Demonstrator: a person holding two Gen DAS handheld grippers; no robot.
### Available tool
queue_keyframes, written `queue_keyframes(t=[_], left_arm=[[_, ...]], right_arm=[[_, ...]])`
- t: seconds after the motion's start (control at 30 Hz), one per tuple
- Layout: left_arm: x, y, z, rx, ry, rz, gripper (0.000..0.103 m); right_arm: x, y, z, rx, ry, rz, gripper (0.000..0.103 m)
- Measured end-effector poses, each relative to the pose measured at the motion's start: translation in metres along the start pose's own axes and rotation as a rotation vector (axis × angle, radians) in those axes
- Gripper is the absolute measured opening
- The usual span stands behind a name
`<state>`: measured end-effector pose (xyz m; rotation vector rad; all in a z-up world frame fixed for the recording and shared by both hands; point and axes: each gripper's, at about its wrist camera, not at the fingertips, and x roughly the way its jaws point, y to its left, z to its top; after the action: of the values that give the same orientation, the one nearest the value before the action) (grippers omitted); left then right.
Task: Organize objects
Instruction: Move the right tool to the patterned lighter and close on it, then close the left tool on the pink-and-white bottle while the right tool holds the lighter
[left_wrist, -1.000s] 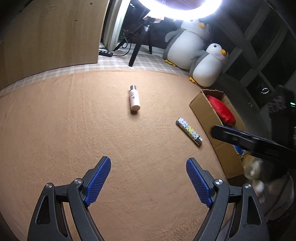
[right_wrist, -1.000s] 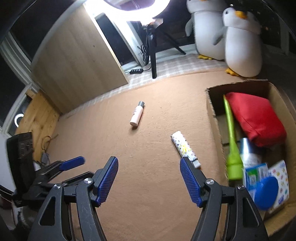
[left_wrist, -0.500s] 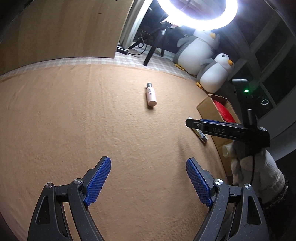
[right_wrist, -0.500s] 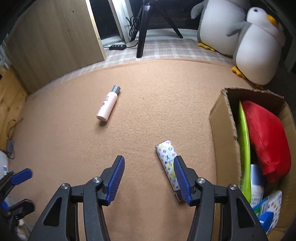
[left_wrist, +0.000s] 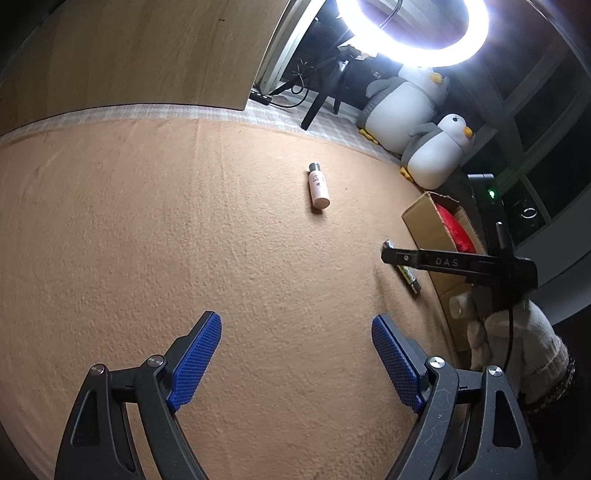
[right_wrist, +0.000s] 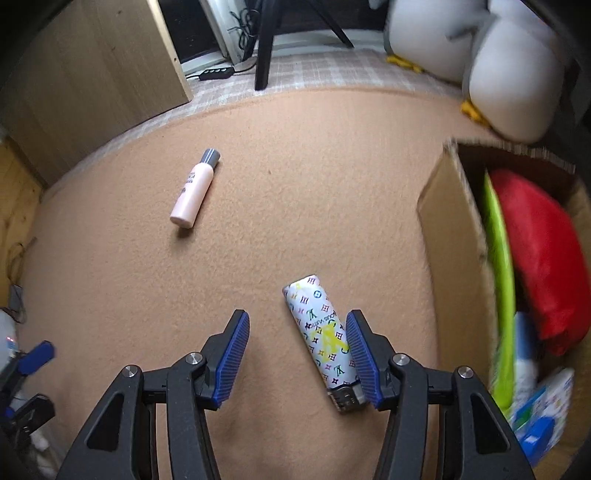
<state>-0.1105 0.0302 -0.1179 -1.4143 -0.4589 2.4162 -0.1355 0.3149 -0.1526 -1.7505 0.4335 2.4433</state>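
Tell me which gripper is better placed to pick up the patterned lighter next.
Right. The right gripper already has the lighter between its fingers; the left gripper hovers over bare carpet.

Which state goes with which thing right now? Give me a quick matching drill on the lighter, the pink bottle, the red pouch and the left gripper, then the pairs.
Things:
1. patterned lighter
2. pink bottle
3. red pouch
4. left gripper

States:
A. inside the cardboard box
B. open over bare carpet, nothing between its fingers
C. lying on the carpet alone, far from both grippers
D. lying on the carpet between the fingers of the right gripper, against the right-hand pad

Pairs: 1-D, 2-C, 3-A, 4-B
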Motion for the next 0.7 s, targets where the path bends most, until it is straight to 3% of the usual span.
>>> queue_keyframes(t=[0.27,0.37,0.47,0.7], left_arm=[[0.016,-0.013,0.003,0.025,0.027,-0.002,0.086],[0.020,-0.017,0.005,0.035,0.034,0.000,0.086],[0.024,-0.019,0.009,0.046,0.038,0.009,0.086],[0.036,-0.022,0.042,0.052,0.020,0.042,0.086]], right_arm=[[-0.002,0.004,-0.017,0.044,0.010,0.098,0.045],[-0.003,0.012,-0.021,0.020,-0.012,0.087,0.045],[-0.005,0.016,-0.025,0.025,-0.020,0.146,0.045],[-0.012,0.017,-0.032,0.017,-0.071,0.116,0.045]])
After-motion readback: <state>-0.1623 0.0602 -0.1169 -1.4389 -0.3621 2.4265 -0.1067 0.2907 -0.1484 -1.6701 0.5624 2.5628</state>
